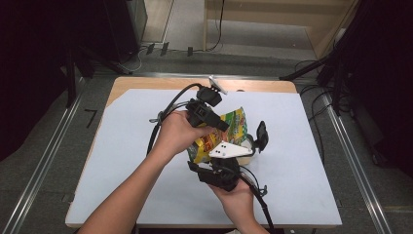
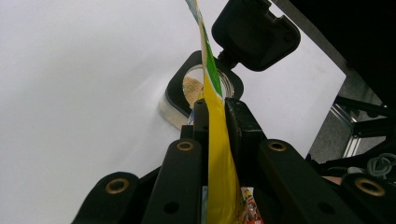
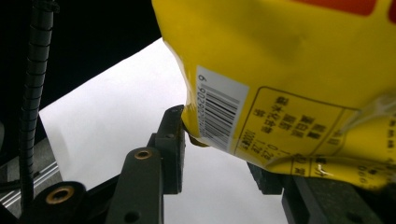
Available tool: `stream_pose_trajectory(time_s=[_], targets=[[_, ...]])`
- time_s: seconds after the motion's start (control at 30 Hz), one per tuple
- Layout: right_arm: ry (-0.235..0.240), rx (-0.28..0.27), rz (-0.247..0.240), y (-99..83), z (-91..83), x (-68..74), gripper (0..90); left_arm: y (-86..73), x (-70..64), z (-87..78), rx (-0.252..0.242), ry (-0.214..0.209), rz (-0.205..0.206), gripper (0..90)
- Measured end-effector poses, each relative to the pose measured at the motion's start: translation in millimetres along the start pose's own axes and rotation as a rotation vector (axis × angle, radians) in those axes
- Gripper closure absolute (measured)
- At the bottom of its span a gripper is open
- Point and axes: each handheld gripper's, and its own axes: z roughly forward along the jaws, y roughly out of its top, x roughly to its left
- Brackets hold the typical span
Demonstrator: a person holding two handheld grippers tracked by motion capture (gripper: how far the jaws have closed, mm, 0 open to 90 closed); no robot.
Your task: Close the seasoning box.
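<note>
A yellow snack bag (image 1: 230, 127) hangs above the middle of the table between both grippers. My left gripper (image 1: 220, 125) comes from the left and is shut on a thin edge of the bag (image 2: 217, 158), its jaws pinching the film (image 2: 215, 112). Below it stands a clear container (image 2: 198, 88) with a black rim, crumbs inside, and its black lid (image 2: 254, 32) swung open. My right gripper (image 1: 228, 165) is under the bag. The bag's barcoded bottom corner (image 3: 280, 70) sits between its jaws (image 3: 219, 158); one fingertip (image 3: 170, 140) presses the corner and the other is half hidden.
The container (image 1: 249, 145) and its raised lid (image 1: 262, 134) sit just right of the bag on a white sheet (image 1: 122, 146) covering the wooden table. Cables trail from both grippers. Dark stands and floor surround the table.
</note>
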Motion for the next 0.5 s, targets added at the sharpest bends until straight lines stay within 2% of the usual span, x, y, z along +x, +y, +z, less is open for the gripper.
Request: stream_pose_trajectory(time_s=[0.5], targets=[[-0.008, 0.000, -0.002, -3.3, 1.8, 1.9, 62.2, -3.3, -0.1, 0.7, -0.002, -0.010, 0.001, 83.7]])
